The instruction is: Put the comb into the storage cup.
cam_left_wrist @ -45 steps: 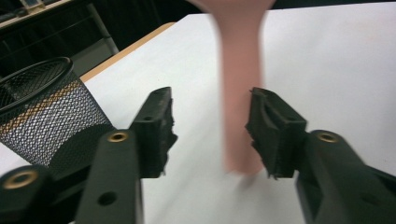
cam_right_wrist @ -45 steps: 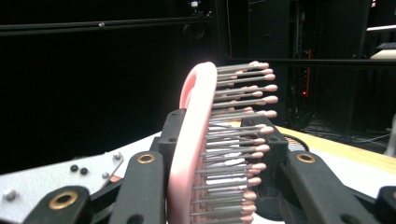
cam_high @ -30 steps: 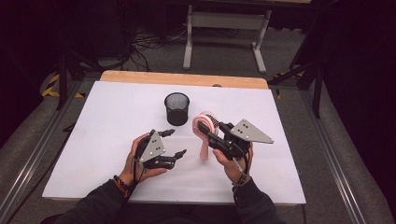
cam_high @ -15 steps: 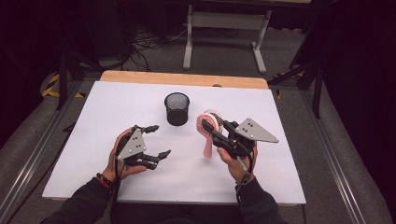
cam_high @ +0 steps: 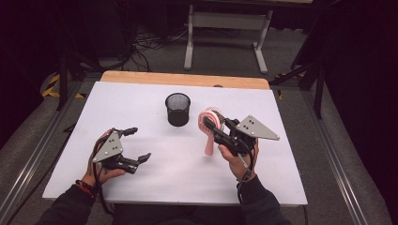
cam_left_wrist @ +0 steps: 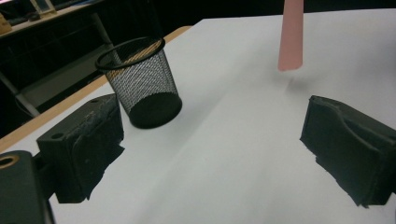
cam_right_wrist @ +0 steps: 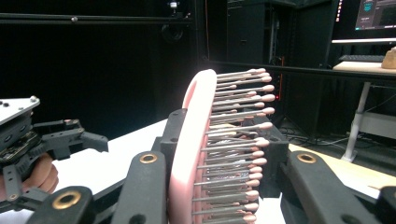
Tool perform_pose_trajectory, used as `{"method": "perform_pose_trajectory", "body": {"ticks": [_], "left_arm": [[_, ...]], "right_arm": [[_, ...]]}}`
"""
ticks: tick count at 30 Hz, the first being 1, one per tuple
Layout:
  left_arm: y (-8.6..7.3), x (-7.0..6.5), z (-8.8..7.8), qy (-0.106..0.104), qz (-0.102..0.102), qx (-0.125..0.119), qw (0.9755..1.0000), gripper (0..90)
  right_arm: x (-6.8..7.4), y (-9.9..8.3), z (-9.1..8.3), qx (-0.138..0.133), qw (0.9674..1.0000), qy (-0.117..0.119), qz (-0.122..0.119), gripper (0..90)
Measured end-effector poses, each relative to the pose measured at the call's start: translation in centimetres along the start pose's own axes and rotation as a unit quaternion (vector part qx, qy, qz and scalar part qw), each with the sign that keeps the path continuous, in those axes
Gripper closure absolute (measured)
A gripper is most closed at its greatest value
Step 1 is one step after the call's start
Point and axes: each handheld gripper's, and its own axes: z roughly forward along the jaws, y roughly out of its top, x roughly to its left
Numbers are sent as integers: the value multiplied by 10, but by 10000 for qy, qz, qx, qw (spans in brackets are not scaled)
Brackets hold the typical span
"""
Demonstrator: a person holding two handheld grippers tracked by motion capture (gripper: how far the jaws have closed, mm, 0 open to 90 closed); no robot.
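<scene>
My right gripper (cam_high: 211, 123) is shut on the head of a pink hairbrush (cam_high: 207, 143), which it holds upright above the white table (cam_high: 141, 101) with the handle pointing down. In the right gripper view the brush (cam_right_wrist: 198, 116) stands between the jaws, bristles to the right. A black mesh cup (cam_high: 178, 108) stands upright just left of the brush. My left gripper (cam_high: 136, 145) hovers open and empty over the front left of the table. In the left gripper view the cup (cam_left_wrist: 140, 84) is ahead on the left and the pink handle (cam_left_wrist: 290, 37) hangs at the top.
A strip of wooden tabletop (cam_high: 187, 78) shows along the far edge behind the white sheet. Beyond the table stand a metal frame (cam_high: 225, 21) and cables on the floor. My left gripper (cam_right_wrist: 70, 133) also appears at the left of the right gripper view.
My left gripper has moved left, away from the brush, and stays open. The right gripper keeps hold of the brush and has barely shifted.
</scene>
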Motion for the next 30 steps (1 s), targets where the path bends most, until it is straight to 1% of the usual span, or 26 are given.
{"method": "perform_pose_trajectory", "body": {"ticks": [4, 5, 6, 7, 8, 11, 13, 14, 19, 20, 21, 24, 27, 30], "left_arm": [[-9, 1, -9, 56, -21, 41, 10000, 59], [-10, 1, -10, 75, 2, 119, 9999, 57], [-12, 1, -12, 116, 17, 185, 9998, 53], [-12, 1, -12, 116, 17, 185, 9998, 52], [-15, 1, -15, 193, 35, 270, 9994, 56], [-19, 2, -21, 216, -102, 180, 9996, 56], [-21, 2, -24, 237, -137, 173, 9995, 57], [-22, 2, -24, 231, -178, 172, 9994, 58], [-29, 0, -31, 296, -222, 237, 9990, 51], [-30, 0, -32, 277, -223, 235, 9991, 50], [-31, 0, -33, 258, -284, 211, 9990, 50], [-32, 0, -36, 237, -331, 217, 9989, 47], [-33, 0, -37, 238, -309, 201, 9990, 48], [-34, 0, -37, 213, -336, 188, 9990, 48]], "right_arm": [[-3, 6, 2, -91, 10000, -30, -18, 633], [-4, 8, 2, -105, 9999, -51, -52, 633], [-5, 9, 3, -126, 9999, -64, -35, 633], [-6, 11, 4, -153, 9999, -52, -5, 633], [-7, 12, 5, -167, 9998, -57, -5, 633], [-10, 16, 8, -205, 9998, -53, 21, 633], [-10, 20, 10, -213, 9997, -82, -88, 633], [-11, 21, 11, -207, 9997, -73, -92, 633], [-14, 28, 15, -280, 9995, -64, -162, 633], [-15, 29, 15, -275, 9994, -68, -175, 633], [-16, 30, 16, -285, 9994, -73, -190, 633], [-17, 34, 20, -287, 9993, -87, -219, 633], [-18, 37, 23, -301, 9992, -107, -238, 633], [-18, 40, 28, -302, 9992, -107, -248, 633]]}}
